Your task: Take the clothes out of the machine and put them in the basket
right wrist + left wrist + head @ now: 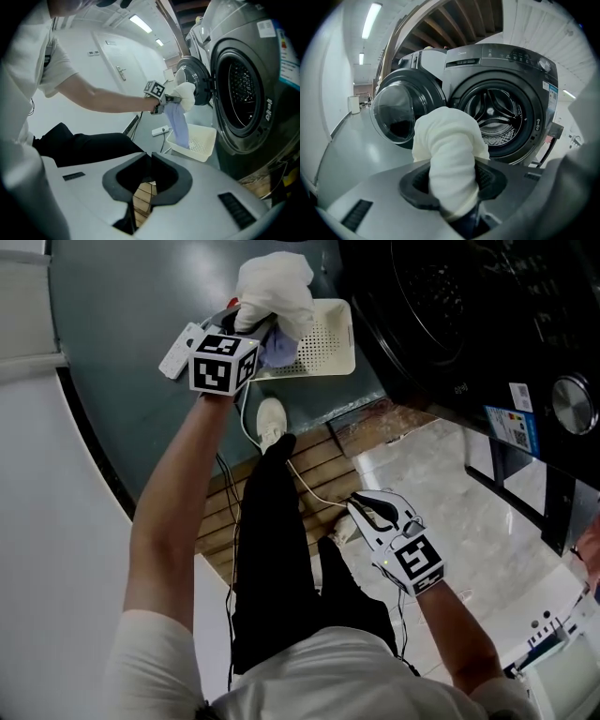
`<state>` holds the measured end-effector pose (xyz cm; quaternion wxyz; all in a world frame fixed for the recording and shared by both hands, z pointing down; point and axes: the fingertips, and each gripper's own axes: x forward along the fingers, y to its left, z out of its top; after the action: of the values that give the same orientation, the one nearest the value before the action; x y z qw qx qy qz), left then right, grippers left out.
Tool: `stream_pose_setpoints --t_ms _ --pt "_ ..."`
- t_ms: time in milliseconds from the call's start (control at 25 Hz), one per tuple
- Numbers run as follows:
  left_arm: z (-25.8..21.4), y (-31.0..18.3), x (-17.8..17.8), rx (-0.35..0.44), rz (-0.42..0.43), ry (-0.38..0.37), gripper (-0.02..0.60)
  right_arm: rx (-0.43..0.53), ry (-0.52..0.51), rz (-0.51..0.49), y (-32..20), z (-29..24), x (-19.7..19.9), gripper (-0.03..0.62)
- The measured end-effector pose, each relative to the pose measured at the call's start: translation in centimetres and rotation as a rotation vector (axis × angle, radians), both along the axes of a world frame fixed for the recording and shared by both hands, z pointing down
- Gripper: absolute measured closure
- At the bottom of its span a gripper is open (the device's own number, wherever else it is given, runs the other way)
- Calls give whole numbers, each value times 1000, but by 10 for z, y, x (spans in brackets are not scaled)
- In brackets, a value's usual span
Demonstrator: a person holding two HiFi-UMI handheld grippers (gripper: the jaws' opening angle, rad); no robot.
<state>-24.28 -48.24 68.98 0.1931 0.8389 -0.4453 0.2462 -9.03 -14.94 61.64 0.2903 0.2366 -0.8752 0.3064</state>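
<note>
My left gripper (251, 326) is clenched on the clothes: a white cloth (450, 145) fills the gap between the pads and bulges out past the tips in a thick roll. My right gripper (151, 165) is closed with nothing in it. Its tips meet, and only the wooden slats (140, 199) of the floor show through the gap behind them.

From the left jaws a lavender cloth (178, 124) hangs straight down, long axis upright, with its lower end at or just inside the basket (333, 343). So the basket lies directly beneath the load, and the left hand is the one at it. The right hand is low by my knee, well apart from the basket. I judge that the coming move is a short drop and a release, with the white roll needing to clear the near rim so that it does not spill onto the floor.

Beyond the basket stands the machine (497, 58), its door (401, 112) swung wide to the left. What I can see of the drum looks empty.
</note>
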Motion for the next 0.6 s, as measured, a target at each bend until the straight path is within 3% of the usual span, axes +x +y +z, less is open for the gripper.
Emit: stream_pose_setpoints --t_ms 600 --pt "175 5 -3 -198 6 -40 404 -58 40 17 -44 73 0 559"
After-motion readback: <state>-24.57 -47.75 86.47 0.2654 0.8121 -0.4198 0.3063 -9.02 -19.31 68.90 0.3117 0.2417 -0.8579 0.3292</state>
